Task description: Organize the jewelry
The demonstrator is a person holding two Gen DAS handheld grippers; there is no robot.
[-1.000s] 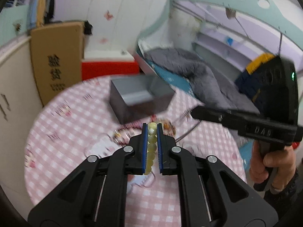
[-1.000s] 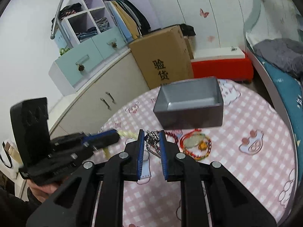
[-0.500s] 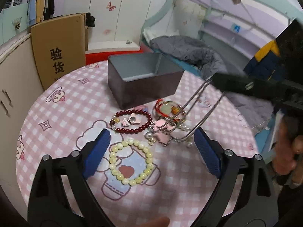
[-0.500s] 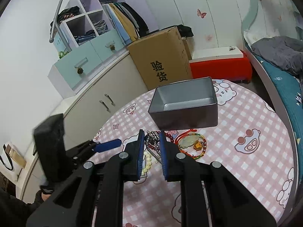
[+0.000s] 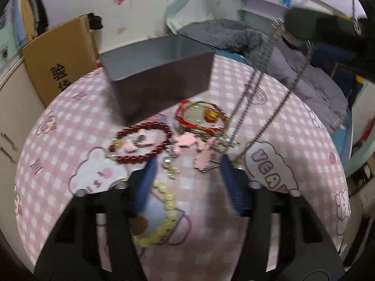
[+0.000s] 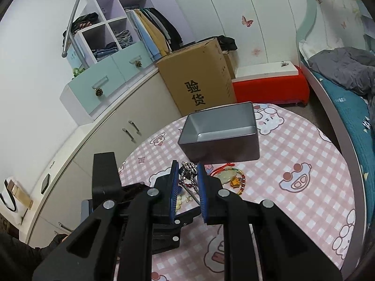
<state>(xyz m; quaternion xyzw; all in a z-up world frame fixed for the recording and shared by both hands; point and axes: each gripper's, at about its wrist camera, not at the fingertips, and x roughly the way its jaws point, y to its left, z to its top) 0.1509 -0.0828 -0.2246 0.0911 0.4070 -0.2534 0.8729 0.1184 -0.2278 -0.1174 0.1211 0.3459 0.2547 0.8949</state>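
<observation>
Jewelry lay in a loose cluster on the pink checked tabletop (image 5: 293, 126) in front of the grey metal box (image 5: 159, 70): a dark red bead bracelet (image 5: 140, 145), a red and gold cord bracelet (image 5: 201, 117), pink charms (image 5: 199, 149) and a cream bead bracelet (image 5: 164, 213). The left claw (image 5: 187, 187) hung low over the cream beads with its blue pads apart, gripping nothing. The right claw (image 6: 187, 187) was raised above the tabletop, clamped on a silver chain necklace (image 6: 188, 172); in the left wrist view the chain (image 5: 253, 98) dropped in two strands to the tabletop beside the charms. Behind the tabletop stood a cardboard box (image 6: 199, 77), a red bench (image 6: 269, 86), cream cabinets (image 6: 117, 135) and a bed with a grey blanket (image 6: 346, 70). A second ago the left claw had been shut on the cream beads; half a second ago it had let them go and spread wide, and it had since narrowed. The right claw had kept its hold on the chain and lifted it higher.
</observation>
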